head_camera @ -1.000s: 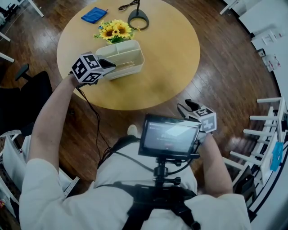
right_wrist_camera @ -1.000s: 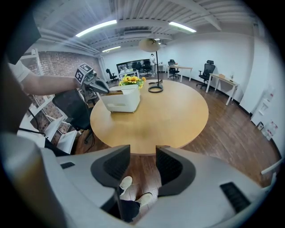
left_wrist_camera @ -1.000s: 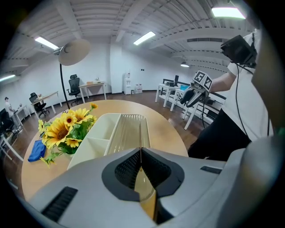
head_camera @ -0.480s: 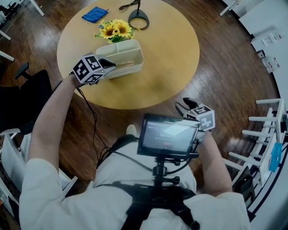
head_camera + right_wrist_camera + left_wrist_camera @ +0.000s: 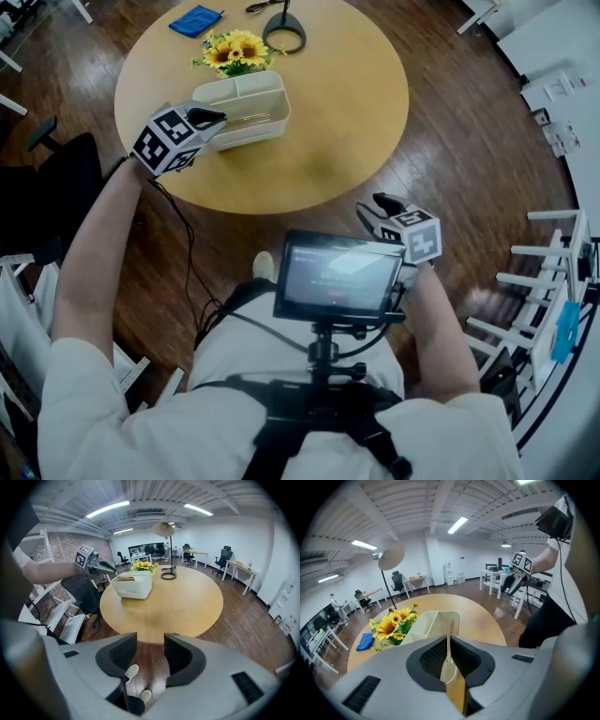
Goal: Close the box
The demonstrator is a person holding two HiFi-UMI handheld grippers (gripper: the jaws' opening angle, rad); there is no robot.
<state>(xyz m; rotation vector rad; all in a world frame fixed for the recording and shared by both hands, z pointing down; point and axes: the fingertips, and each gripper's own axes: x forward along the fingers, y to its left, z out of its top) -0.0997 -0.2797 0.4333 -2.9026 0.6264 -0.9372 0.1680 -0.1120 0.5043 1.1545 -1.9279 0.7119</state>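
One box [image 5: 246, 111] is seen at 8 o'clock of the worktop's [image 5: 337, 112] middle, its lid [image 5: 449, 667] clamped by the left hand-held gripper [image 5: 212, 118]. The right hand-held gripper [image 5: 377, 206] is held open beyond the 5 o'clock edge.

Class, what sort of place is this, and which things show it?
Probably an open-plan office: desks and swivel office chairs along the walls, strip ceiling lights, and a round wooden meeting table.

The round wooden counter [image 5: 319, 122] carries an open cream box [image 5: 246, 111], sunflowers [image 5: 230, 49] just behind it, a blue cloth [image 5: 195, 20] and a black lamp base [image 5: 285, 35]
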